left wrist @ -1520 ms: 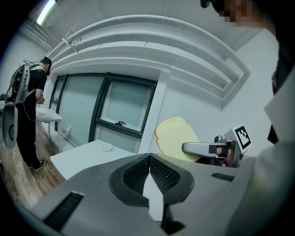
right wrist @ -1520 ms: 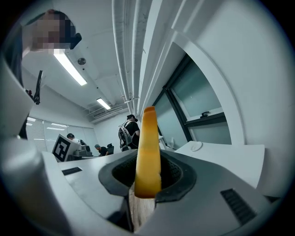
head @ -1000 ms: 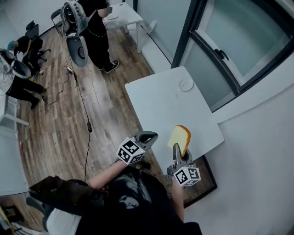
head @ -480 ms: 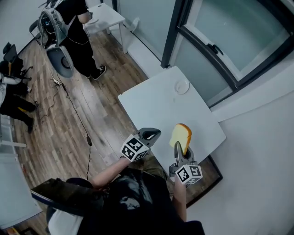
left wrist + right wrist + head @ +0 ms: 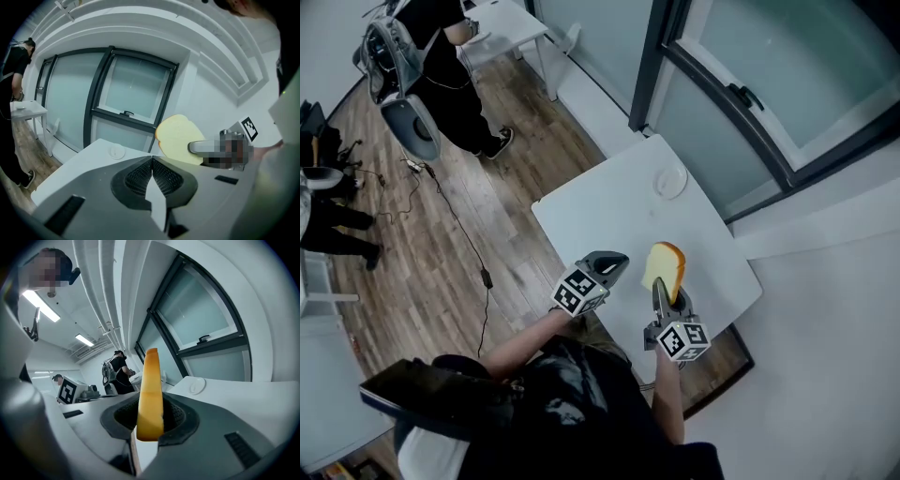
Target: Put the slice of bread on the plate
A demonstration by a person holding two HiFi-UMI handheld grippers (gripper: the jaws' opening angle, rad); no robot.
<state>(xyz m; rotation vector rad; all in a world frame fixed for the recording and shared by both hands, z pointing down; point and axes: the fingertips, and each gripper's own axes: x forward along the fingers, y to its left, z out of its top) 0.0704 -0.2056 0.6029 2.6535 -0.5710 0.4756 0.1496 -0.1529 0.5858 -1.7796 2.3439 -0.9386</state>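
Note:
A slice of bread (image 5: 663, 268) with a brown crust stands on edge in the air, and my right gripper (image 5: 660, 287) is shut on its lower part; the slice (image 5: 150, 394) splits the right gripper view, edge-on. It hangs over the near half of a white table (image 5: 609, 211). A small white plate (image 5: 671, 181) lies near the table's far edge, also in the right gripper view as the plate (image 5: 197, 386) and in the left gripper view as the plate (image 5: 116, 152). My left gripper (image 5: 614, 263) is shut with nothing in it, just left of the bread (image 5: 177, 139).
A window wall with dark frames (image 5: 712, 112) runs behind the table. A person in black (image 5: 441, 66) stands far left on the wood floor, beside a chair (image 5: 408, 127) and a cable (image 5: 455, 225). A second white table (image 5: 502, 19) stands at the top.
Both grippers have moved forward toward the table, the right one carrying the bread over its near half. The table and plate now sit closer in the head view.

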